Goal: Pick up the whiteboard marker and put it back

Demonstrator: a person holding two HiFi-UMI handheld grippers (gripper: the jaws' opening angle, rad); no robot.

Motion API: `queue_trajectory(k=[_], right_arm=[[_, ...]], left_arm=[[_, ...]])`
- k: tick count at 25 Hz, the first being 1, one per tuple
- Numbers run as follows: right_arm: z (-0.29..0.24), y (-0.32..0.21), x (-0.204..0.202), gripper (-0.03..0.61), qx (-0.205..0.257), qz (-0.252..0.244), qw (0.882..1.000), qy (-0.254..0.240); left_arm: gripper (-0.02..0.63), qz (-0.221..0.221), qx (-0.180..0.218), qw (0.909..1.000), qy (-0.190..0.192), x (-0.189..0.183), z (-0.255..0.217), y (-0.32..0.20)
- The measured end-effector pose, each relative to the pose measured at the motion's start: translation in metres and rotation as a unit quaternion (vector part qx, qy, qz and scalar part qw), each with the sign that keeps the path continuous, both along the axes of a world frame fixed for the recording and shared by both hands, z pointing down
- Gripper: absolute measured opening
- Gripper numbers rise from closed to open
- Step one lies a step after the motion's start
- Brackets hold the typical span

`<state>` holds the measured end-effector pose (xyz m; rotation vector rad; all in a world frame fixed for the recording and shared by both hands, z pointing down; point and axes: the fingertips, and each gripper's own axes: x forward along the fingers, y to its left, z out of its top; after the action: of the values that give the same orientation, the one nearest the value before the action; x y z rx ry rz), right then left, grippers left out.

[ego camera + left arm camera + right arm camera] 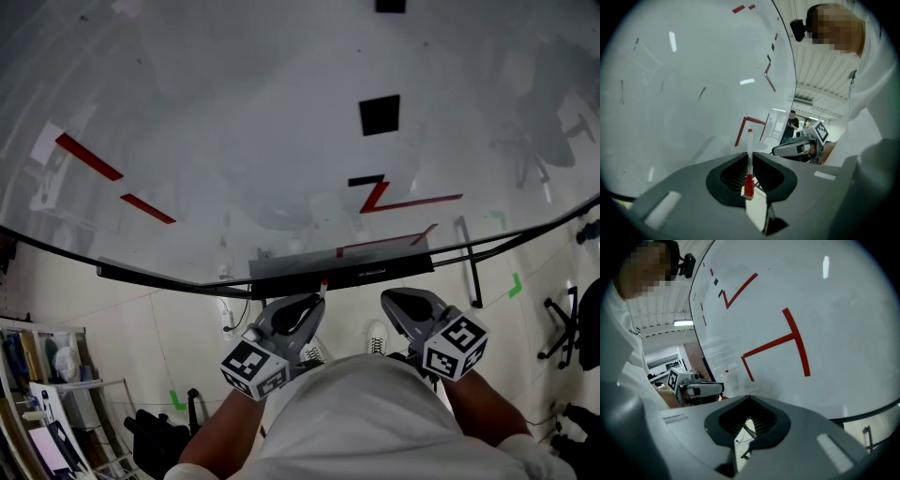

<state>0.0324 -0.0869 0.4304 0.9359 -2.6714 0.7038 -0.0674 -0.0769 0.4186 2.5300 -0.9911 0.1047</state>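
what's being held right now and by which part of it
The left claw pinches the marker by its white barrel, with the red cap behind the tips. The right claw is shut on nothing.

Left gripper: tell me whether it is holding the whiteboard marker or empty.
Holding. The left gripper has its jaws closed on the whiteboard marker, whose white barrel sticks out past the tips.

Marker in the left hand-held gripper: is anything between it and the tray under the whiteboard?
Nothing visible blocks it. The marker is clamped upright in the left hand-held gripper, its tip close to the tray along the whiteboard's lower edge. The right hand-held gripper is shut, empty and off to the side.
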Motion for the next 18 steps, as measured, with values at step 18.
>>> queue_trajectory(k=[18], right_arm=[[0.001, 0.004, 0.002, 0.002, -0.012, 0.004, 1.000, -0.004]], left_arm=[[0.054, -0.003, 0.001, 0.9980, 0.064, -0.001, -0.013, 0.012]])
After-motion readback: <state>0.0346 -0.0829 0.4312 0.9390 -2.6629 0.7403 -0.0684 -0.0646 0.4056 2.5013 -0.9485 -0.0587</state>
